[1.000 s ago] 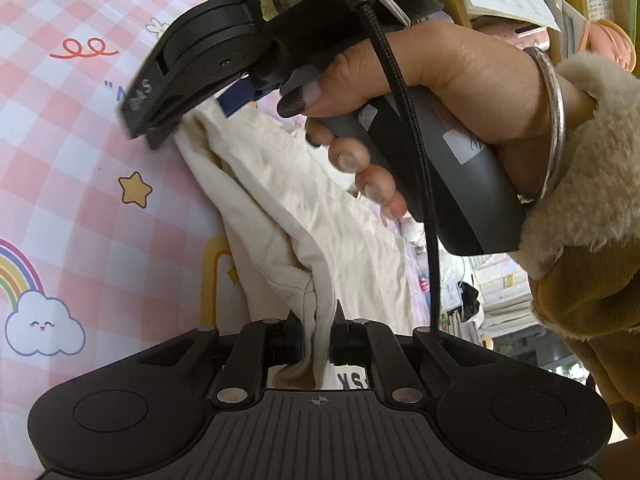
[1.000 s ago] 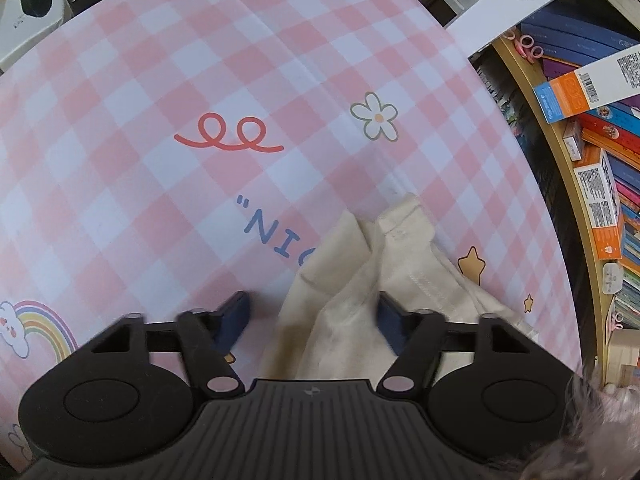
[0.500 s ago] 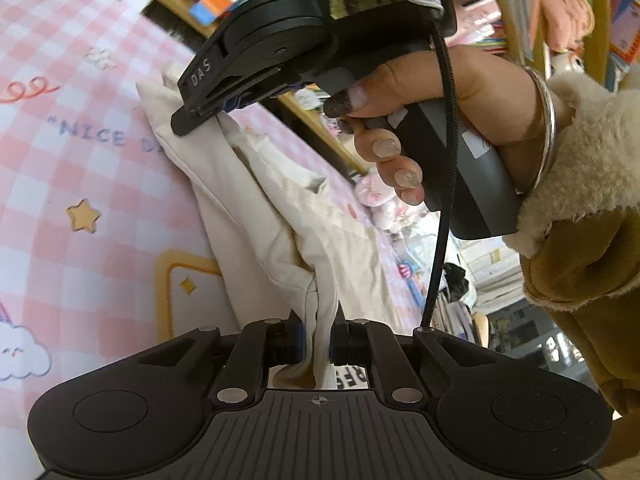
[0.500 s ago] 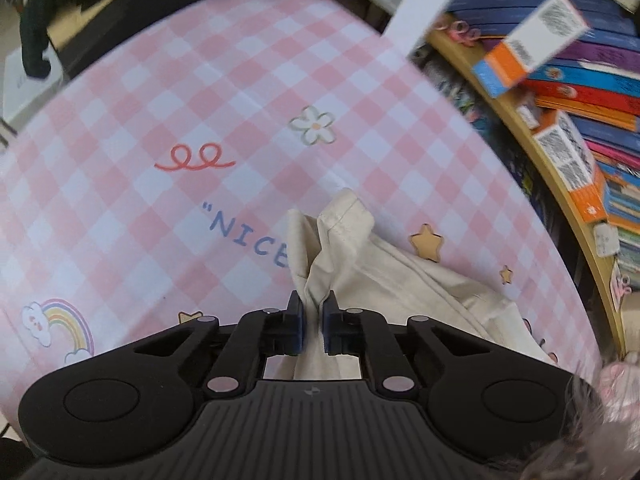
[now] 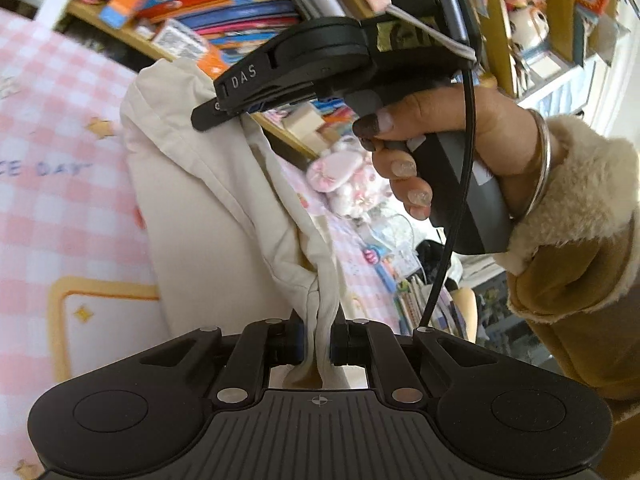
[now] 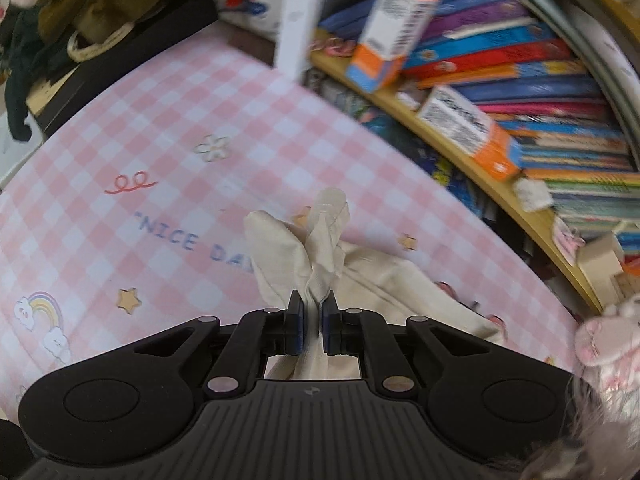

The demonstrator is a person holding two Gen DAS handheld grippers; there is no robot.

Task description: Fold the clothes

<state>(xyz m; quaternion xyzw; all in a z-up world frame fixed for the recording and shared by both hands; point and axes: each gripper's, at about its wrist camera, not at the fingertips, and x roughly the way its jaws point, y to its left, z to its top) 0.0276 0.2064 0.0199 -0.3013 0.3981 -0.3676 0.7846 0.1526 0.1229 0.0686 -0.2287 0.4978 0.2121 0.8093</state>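
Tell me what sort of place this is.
Probably a child's bedroom or playroom: a curved shelf packed with colourful books, a pink plush toy, and a pink checked cartoon mat under the cream garment.

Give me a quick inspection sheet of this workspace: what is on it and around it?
Surface: pink checked mat printed with a rainbow, stars and "NICE DAY".
Job's things: one cream garment, bunched, partly raised off the mat.
Clutter: nothing seen on the mat besides the garment.
Grippers: left tool and right tool both shut on the cream garment.
Cables: black cable hanging from the right tool.
Surroundings: bookshelf packed with books, pink plush toy, dark clothes pile.
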